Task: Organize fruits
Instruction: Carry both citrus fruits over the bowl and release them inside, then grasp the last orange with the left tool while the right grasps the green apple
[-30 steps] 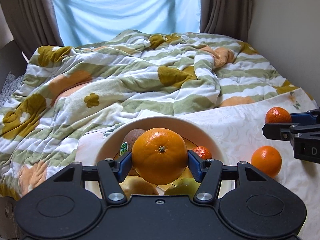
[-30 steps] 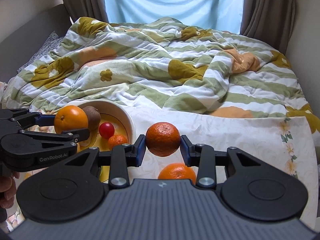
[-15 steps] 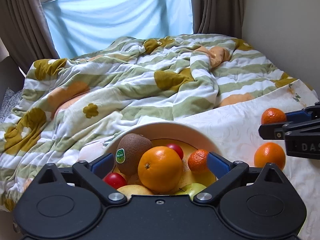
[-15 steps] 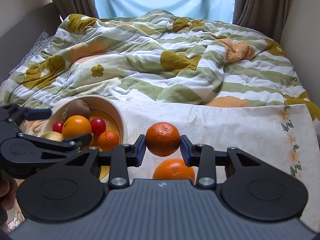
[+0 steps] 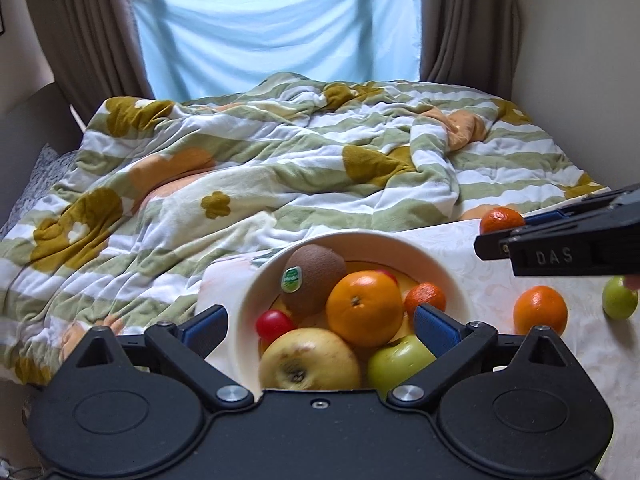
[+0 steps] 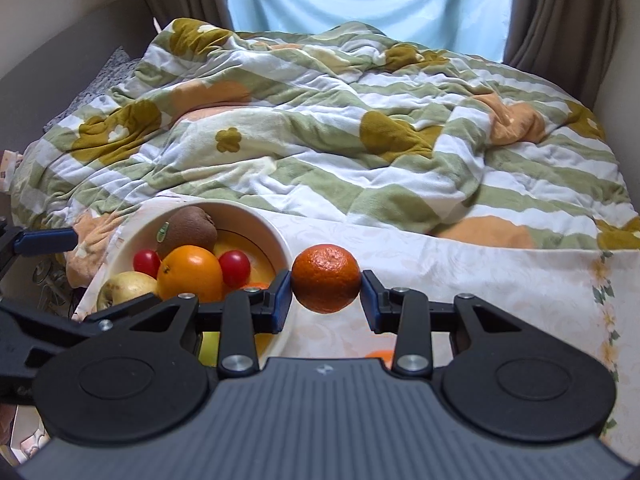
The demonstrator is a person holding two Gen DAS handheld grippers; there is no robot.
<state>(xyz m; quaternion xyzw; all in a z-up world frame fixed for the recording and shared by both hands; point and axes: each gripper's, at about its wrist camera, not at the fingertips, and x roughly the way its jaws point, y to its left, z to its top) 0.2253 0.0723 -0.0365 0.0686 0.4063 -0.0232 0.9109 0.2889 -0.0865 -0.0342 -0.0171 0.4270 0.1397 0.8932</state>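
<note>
A cream bowl (image 5: 416,246) holds a large orange (image 5: 364,309), a kiwi (image 5: 318,280), a yellow apple (image 5: 310,360), a green apple (image 5: 396,362), red cherry tomatoes (image 5: 274,323) and a small mandarin (image 5: 425,298). My left gripper (image 5: 320,328) stands open over the bowl's near side, nothing pressed between its pads. My right gripper (image 6: 326,300) is shut on a mandarin (image 6: 326,278), held just right of the bowl (image 6: 280,240). In the left wrist view that held mandarin (image 5: 502,220) shows at the right gripper's tip (image 5: 492,244). Another orange (image 5: 540,310) and a small green fruit (image 5: 619,300) lie on the white cloth.
The bowl and loose fruit sit on a white patterned cloth (image 6: 480,272) at the near end of a bed. A rumpled green-striped flowered blanket (image 6: 320,140) covers the bed behind. Curtains (image 5: 92,40) and a blue-lit window lie at the back, a wall at right.
My left gripper opened and let the large orange go into the bowl, then drew back and up. My right gripper carried its mandarin left, closer to the bowl.
</note>
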